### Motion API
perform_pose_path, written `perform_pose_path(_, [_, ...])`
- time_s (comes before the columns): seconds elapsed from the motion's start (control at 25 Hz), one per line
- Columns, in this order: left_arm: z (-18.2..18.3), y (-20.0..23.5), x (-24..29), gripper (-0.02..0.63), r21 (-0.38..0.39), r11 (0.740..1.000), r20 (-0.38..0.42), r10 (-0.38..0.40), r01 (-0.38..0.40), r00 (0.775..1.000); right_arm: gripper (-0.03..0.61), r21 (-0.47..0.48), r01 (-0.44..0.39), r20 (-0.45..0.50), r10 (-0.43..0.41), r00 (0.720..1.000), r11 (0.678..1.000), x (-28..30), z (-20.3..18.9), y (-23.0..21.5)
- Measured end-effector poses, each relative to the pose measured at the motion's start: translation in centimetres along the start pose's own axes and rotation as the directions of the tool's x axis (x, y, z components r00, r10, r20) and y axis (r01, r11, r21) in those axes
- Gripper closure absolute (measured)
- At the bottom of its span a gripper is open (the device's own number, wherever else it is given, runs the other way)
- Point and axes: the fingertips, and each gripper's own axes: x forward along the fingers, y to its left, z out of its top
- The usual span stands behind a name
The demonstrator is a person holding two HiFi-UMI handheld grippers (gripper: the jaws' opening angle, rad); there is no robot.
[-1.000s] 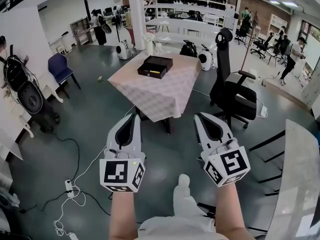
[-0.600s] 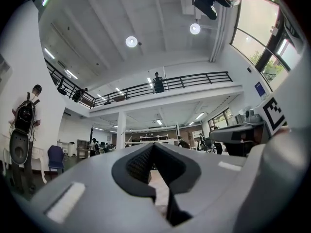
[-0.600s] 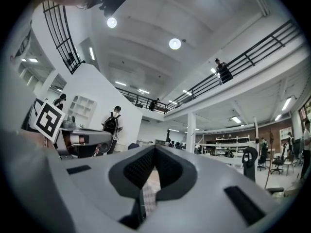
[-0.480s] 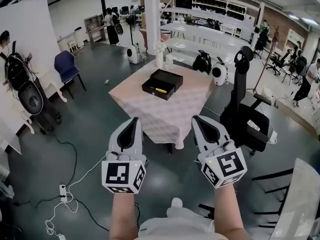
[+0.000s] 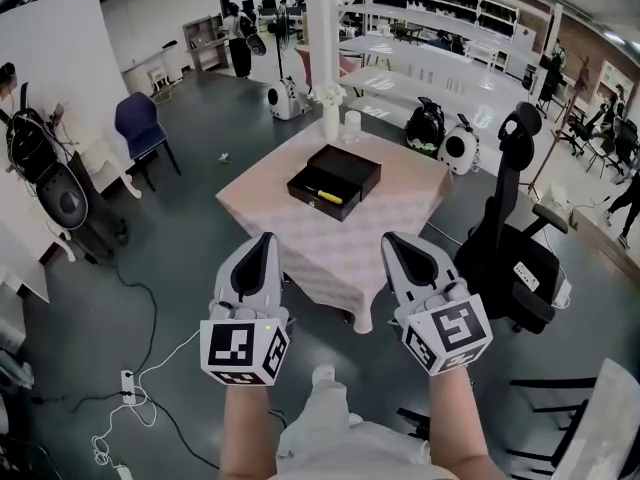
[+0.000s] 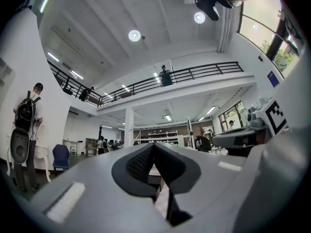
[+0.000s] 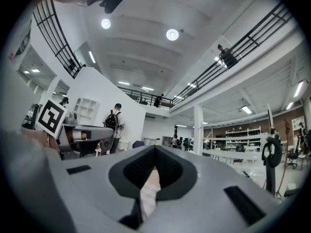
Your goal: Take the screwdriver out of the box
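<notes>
An open black box (image 5: 334,180) lies on a table under a pale checked cloth (image 5: 345,238) ahead of me. A screwdriver with a yellow handle (image 5: 324,195) lies inside the box. My left gripper (image 5: 265,239) and right gripper (image 5: 390,238) are held side by side in front of my body, well short of the table's near edge. Both point level toward the table. Each one's jaws meet at the tip with nothing between them. In the left gripper view the left gripper (image 6: 153,145) shows shut, and in the right gripper view so does the right gripper (image 7: 155,148).
A black office chair (image 5: 515,253) stands right of the table. A white vase (image 5: 331,118) and a cup (image 5: 352,121) sit at the table's far edge. A white pillar (image 5: 322,23) rises behind. Cables and a power strip (image 5: 128,380) lie on the floor at left; a blue chair (image 5: 138,123) stands far left.
The table and box have come nearer and lower in the head view as I walk toward them. Both grippers stay shut and side by side.
</notes>
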Motion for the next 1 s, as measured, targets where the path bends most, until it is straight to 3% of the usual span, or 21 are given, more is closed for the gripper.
perform_pose_path(0.24, [-2.2,4.0,8.1,0.603,-0.002,1.000,-0.004,0.019,-0.019,1.000,0.575,-0.015,-0.003,-0.020,0.002,1.000,1.000,7.7,-1.9,-4.6])
perform_pose_path(0.68, [-6.2,12.5,23.6,0.603,-0.011,0.999,-0.023,-0.039,0.038,0.999,0.574,-0.036,0.027,-0.070,-0.030,0.997,0.999,24.1,-4.8,-11.3])
perform_pose_path(0.92, [-8.2,15.4,28.6,0.603,-0.030,0.999,-0.047,-0.044,0.043,0.998,0.574,0.023,0.058,-0.099,-0.055,0.994,0.998,28.9,-6.9,-14.4])
perform_pose_path(0.96, [-8.7,15.8,29.1,0.603,-0.033,0.999,-0.054,-0.044,0.042,0.998,0.557,0.045,0.044,-0.103,-0.039,0.994,0.998,29.6,-7.3,-14.7])
perform_pose_path(1.0, [-9.1,16.1,29.5,0.603,-0.036,0.999,-0.060,-0.042,0.040,0.997,0.437,0.064,0.029,-0.110,-0.021,0.994,0.998,30.3,-7.7,-14.8])
